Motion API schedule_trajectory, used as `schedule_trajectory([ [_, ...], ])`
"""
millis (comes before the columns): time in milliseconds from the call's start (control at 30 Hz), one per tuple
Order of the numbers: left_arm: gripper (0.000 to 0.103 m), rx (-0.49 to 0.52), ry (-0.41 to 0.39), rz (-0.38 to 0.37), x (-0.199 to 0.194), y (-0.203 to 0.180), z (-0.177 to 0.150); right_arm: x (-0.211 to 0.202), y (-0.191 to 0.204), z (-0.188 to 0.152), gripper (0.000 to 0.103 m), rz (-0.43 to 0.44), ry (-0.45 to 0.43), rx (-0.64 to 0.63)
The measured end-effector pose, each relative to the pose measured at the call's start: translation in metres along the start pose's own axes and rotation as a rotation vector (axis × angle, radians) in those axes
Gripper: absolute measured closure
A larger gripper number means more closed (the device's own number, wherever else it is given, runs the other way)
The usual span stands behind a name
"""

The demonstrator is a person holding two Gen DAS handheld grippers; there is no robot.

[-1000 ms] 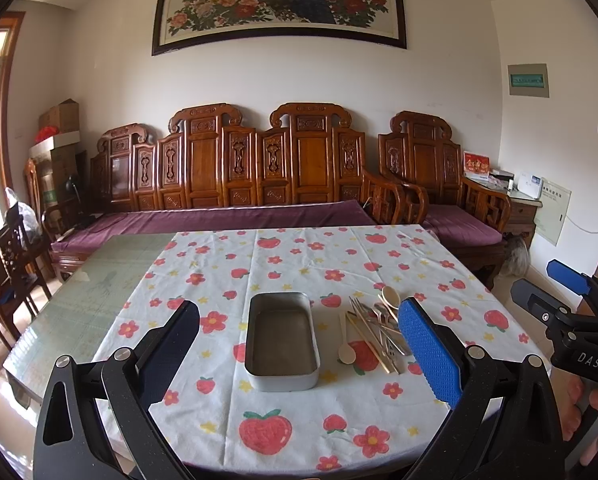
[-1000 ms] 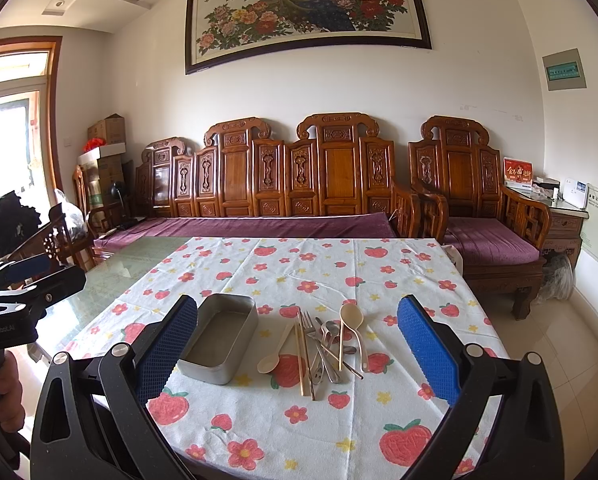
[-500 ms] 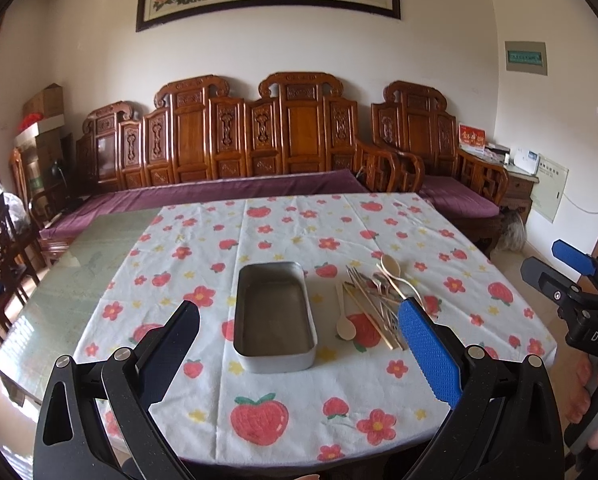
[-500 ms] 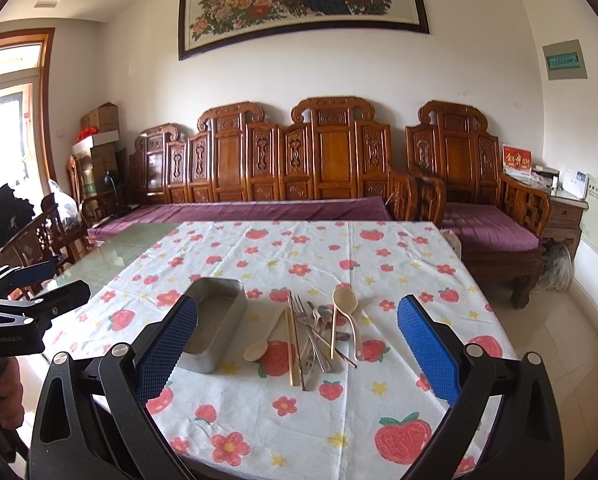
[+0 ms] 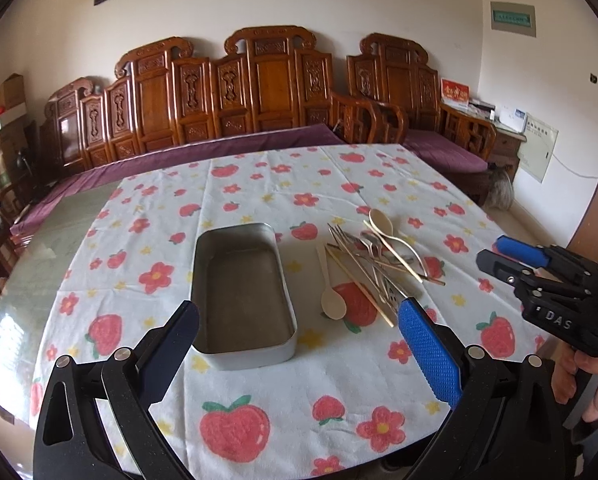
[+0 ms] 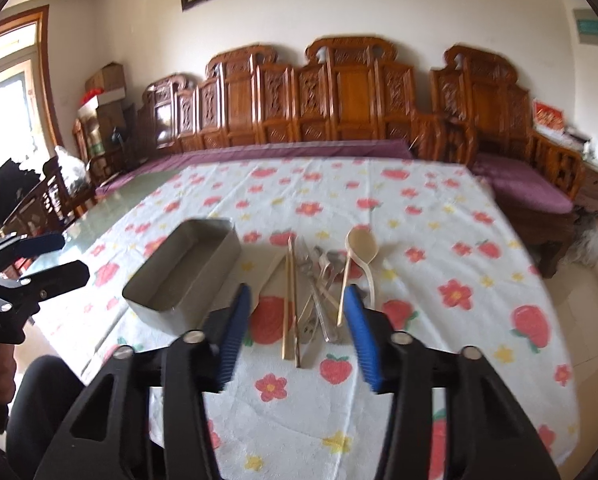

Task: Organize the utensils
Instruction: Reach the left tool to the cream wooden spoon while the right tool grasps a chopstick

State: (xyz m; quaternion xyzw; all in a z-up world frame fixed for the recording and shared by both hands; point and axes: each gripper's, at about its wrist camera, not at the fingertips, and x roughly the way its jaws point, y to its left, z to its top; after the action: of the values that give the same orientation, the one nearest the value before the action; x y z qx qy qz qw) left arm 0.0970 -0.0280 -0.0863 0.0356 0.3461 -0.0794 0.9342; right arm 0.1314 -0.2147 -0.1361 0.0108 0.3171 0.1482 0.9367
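A: Left view: I've dropped closer; my left gripper [image 5: 299,320] gapes empty above the tin [image 5: 243,292], still bare.

B: Right view?

A: My right gripper [image 6: 297,312] is closing, nothing grasped, nearer the cutlery pile [image 6: 319,280] beside the tin.

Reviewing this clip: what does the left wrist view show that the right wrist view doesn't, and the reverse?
Left wrist only: the green wall panel unblurred, a hand carrying the right gripper, and the whole floor of the empty rectangular metal tin.

Right wrist only: the bright window at left, stacked cardboard boxes, and the right gripper's jaws closing with nothing between them.

Both: strawberry-print tablecloth, piled forks, chopsticks and pale spoons, carved wooden bench.
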Motion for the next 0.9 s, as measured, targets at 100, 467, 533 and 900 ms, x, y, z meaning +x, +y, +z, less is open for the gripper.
schedule_trajectory([
  [100, 0.006, -0.009, 0.044, -0.027, 0.020, 0.000, 0.002, 0.027, -0.005, -0.006, 0.068, 0.042, 0.052, 0.002],
  [467, 0.009, 0.033, 0.102, -0.055, 0.069, 0.000, 0.015, 0.129, -0.009, -0.032, 0.082, 0.126, 0.217, -0.025],
  [533, 0.013, 0.036, 0.124, -0.059, 0.079, 0.001, 0.017, 0.142, -0.010, -0.032, 0.083, 0.128, 0.227, -0.032],
  [900, 0.026, 0.018, 0.189, -0.082, 0.116, 0.005, 0.029, 0.183, -0.008, -0.020, 0.095, 0.170, 0.285, -0.080],
])
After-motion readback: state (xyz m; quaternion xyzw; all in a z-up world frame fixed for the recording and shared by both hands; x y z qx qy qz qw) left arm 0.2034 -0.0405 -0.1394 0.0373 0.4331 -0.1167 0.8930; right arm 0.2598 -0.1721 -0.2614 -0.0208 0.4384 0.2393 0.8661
